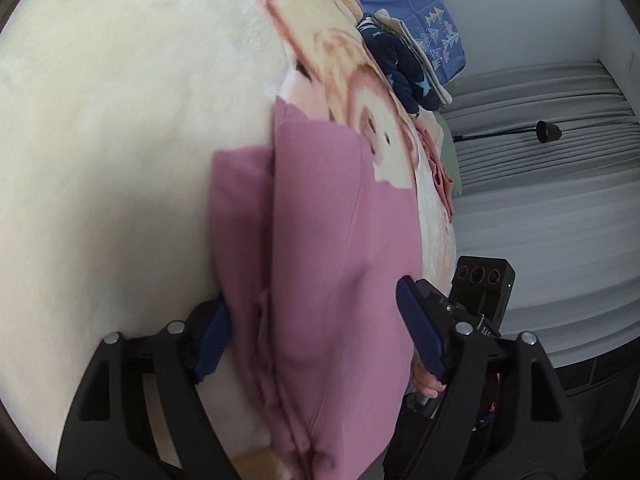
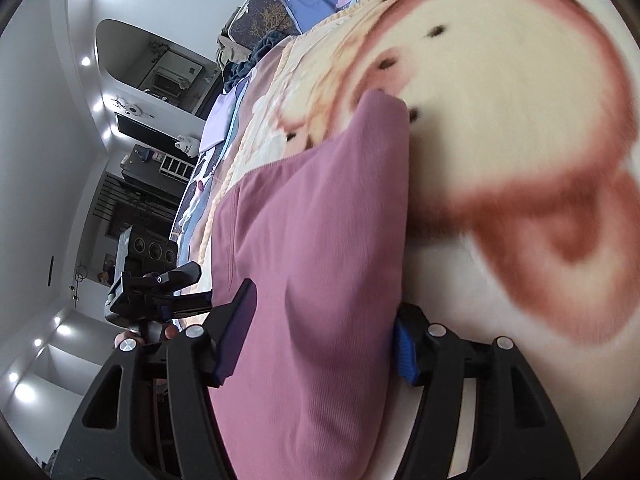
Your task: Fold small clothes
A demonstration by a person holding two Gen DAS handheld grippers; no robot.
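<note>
step: fold just laid, release | left gripper and right gripper both wide, pads off, pink garment lying loose between each | garment on cream blanket, frame centre | long axis bottom to top | next, judged: regrasp an end, fold again

Matt pink knit garment, fluffy fleece blanket

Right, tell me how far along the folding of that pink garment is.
Done: the pink garment lies on the cream blanket with one layer already doubled over. In hand: nothing is gripped; the left gripper and right gripper stand open, straddling its near edge. Left: any further fold and moving it to the folded pile behind.
</note>
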